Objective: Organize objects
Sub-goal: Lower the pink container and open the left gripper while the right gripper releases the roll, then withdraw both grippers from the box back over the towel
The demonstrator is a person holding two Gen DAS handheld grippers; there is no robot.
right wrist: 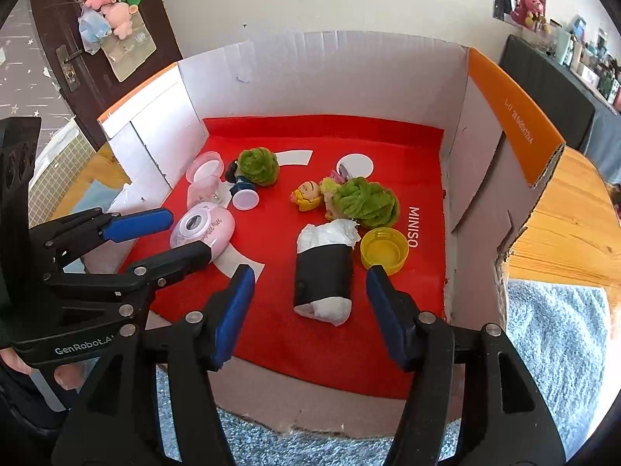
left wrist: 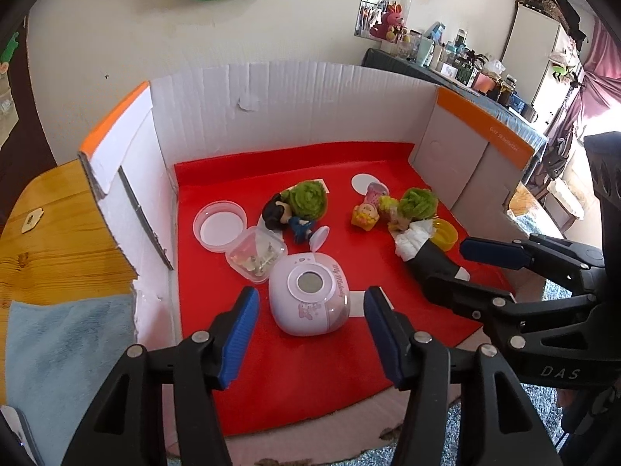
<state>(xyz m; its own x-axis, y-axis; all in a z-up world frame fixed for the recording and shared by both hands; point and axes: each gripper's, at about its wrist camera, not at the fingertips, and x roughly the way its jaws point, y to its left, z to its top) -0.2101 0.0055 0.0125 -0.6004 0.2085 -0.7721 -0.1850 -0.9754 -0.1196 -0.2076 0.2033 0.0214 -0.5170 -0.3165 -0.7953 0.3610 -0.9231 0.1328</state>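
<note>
A red mat [left wrist: 310, 380] lies inside an open cardboard box [left wrist: 271, 108]. My left gripper [left wrist: 310, 334] is open, its fingers either side of a pink rounded My Melody case [left wrist: 308, 299], not touching it. My right gripper [right wrist: 308, 310] is open around a black-and-white rolled bundle [right wrist: 324, 272]; it also shows in the left wrist view [left wrist: 458, 272]. Beyond lie a yellow cap [right wrist: 384, 250], two green fuzzy balls [right wrist: 366, 202] [right wrist: 258, 165], small figurines [right wrist: 308, 194], a clear container [left wrist: 256, 258] and a round lid [left wrist: 220, 225].
The box walls [right wrist: 485, 136] rise on the left, back and right; its front is open. The box stands on a wooden table [right wrist: 562, 225] with a blue towel [left wrist: 66, 369] at the left and a grey one [right wrist: 555, 334] at the right.
</note>
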